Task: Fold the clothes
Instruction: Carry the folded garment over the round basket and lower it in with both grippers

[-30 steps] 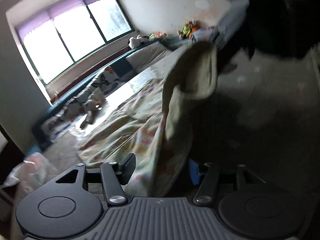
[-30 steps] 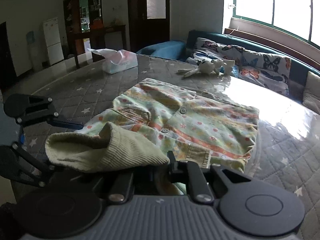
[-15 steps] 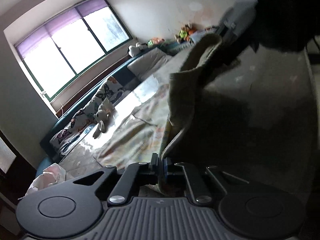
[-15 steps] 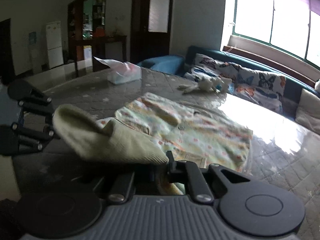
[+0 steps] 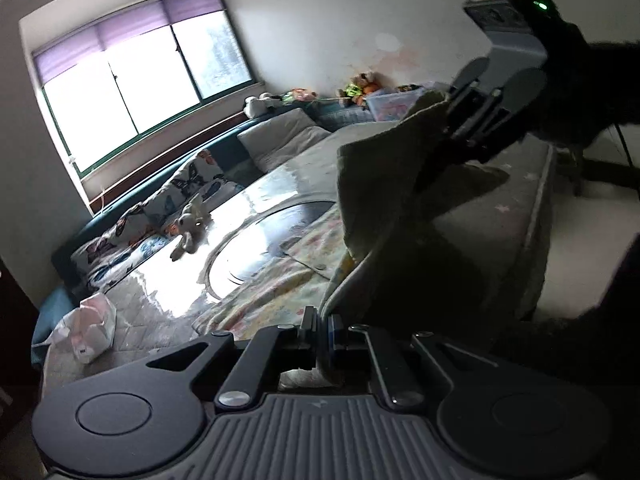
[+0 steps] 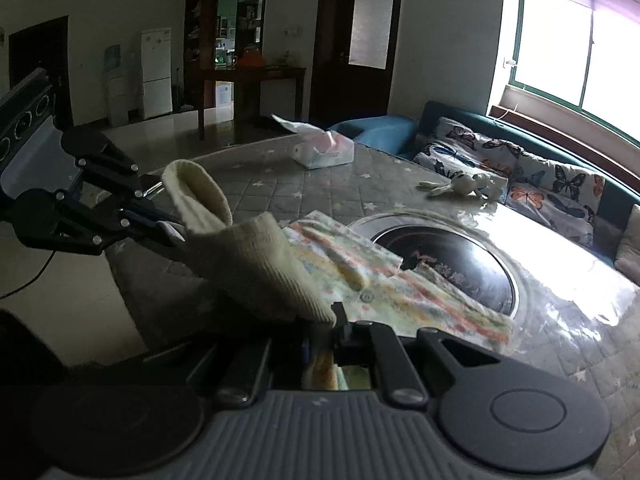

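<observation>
A small floral shirt (image 6: 404, 296) with a cream ribbed hem (image 6: 248, 256) hangs lifted above the table, its far part still trailing on the surface; it also shows in the left wrist view (image 5: 280, 280). My left gripper (image 5: 322, 330) is shut on one corner of the cream hem (image 5: 368, 208). My right gripper (image 6: 320, 344) is shut on the other corner. Each gripper shows in the other's view: the right one (image 5: 456, 136) at upper right, the left one (image 6: 160, 220) at far left. The hem sags between them.
A round glass inset (image 6: 448, 264) sits in the grey star-print table (image 6: 280, 192). A plastic bag (image 6: 324, 148) and a plush rabbit (image 6: 460, 184) lie at the far side. Butterfly cushions (image 6: 520, 172) line a teal bench under the window.
Both grippers have risen and pulled apart, lifting the shirt's near edge off the table. The round glass inset is now uncovered. The left gripper closed on the hem about a second ago.
</observation>
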`<state>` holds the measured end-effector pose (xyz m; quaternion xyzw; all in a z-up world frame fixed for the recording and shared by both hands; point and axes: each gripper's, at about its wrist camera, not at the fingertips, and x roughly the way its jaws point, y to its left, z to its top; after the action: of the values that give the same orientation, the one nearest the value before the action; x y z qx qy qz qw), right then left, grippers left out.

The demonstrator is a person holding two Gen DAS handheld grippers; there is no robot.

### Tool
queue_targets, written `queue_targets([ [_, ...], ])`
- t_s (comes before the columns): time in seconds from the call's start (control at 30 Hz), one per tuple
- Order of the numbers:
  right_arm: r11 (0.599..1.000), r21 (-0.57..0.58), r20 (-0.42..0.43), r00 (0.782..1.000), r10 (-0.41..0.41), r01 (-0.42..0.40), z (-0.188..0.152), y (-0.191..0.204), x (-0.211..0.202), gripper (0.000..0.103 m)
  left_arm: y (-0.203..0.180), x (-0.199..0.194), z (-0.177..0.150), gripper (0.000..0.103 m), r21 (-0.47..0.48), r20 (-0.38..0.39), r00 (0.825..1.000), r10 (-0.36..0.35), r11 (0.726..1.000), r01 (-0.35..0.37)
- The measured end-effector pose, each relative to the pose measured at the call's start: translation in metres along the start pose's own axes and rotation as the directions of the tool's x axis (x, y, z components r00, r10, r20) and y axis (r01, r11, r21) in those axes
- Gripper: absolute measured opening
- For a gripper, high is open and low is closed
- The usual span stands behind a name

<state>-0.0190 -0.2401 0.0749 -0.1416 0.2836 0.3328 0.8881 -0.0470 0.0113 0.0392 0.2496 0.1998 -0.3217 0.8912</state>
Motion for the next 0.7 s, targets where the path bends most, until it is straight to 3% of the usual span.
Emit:
queue_targets([
  [0.3,1.000,0.028,-0.025,1.000,0.010,-0.009,0.041,-0.056,0.044,0.008,0.064,0.062,0.021,0.006,-0.143,-0.016,1.000,0.017,0.989,-0.019],
  [0.5,0.999,0.038,-0.093,0.995,0.022,-0.018,0.062,-0.099,0.103,0.008,0.104,0.124,0.020,0.006,-0.201,-0.115,0.993,-0.002,0.979,-0.021],
  [0.7,0.995,0.093,-0.158,0.987,-0.017,0.032,0.049,-0.121,0.166,0.012,0.126,0.176,0.003,0.007,-0.264,-0.214,0.977,-0.020,0.964,-0.038],
])
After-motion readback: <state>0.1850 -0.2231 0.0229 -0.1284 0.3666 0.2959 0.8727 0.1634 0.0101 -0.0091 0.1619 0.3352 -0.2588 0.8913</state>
